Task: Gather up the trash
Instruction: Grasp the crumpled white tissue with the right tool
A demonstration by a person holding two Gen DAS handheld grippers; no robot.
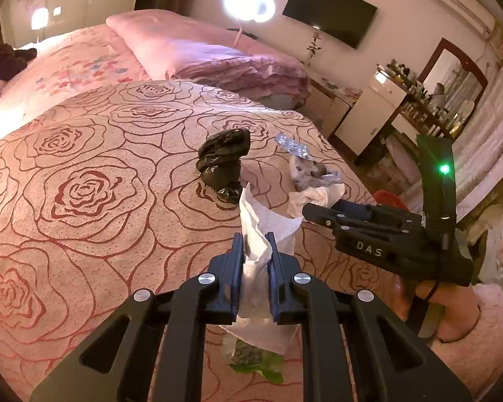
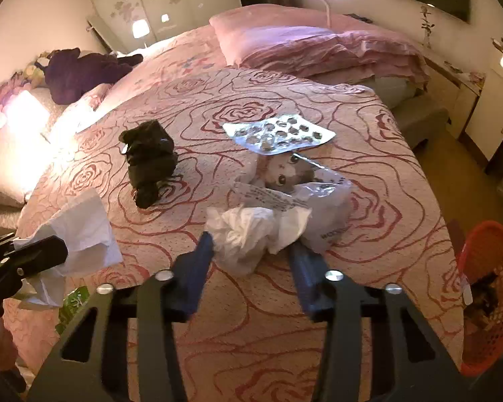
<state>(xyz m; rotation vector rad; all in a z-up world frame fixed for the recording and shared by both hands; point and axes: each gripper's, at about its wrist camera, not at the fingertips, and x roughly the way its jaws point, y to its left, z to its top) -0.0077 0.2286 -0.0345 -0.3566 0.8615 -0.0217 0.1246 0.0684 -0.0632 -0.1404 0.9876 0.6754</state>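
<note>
Lower centre of the left wrist view, the left gripper (image 1: pixel 255 251) is clamped on a soft white paper tissue (image 1: pixel 261 231). At centre of the right wrist view, the right gripper (image 2: pixel 251 251) straddles a crumpled white tissue wad (image 2: pixel 241 234) on the rose-patterned bedspread (image 2: pixel 369 268), pads seemingly not pressing; it looks light and squashable, best pinched mid-bulk. The red mesh basket (image 2: pixel 486 258) is cut off at right.

left hand-held gripper (image 1: pixel 255 238) clamps white tissue (image 1: pixel 263 231) | black bag (image 1: pixel 223 160) on bedspread (image 1: pixel 84 184)
</note>
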